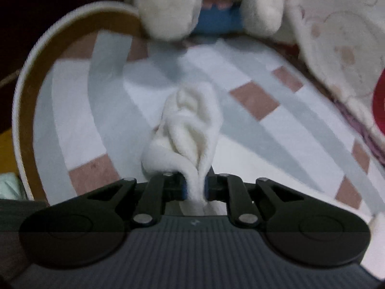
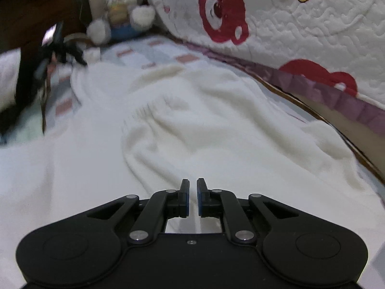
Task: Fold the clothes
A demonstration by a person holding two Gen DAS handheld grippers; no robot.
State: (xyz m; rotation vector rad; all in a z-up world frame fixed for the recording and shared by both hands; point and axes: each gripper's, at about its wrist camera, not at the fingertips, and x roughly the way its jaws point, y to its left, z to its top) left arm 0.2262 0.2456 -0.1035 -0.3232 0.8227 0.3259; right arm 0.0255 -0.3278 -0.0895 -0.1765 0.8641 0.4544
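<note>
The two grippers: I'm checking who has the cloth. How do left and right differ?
The left gripper is shut on a bunched fold of the white garment, lifted off the checked sheet; the right gripper is shut on nothing. The left has fabric between its pads; the right has a bare slit, with the garment spread below it. Both are black with blue pads.

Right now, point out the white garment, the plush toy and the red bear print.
white garment [image 2: 192,120], right wrist view, its spread middle
plush toy [image 1: 168,9], left wrist view, one white foot
red bear print [image 2: 222,9], right wrist view, its face
</note>
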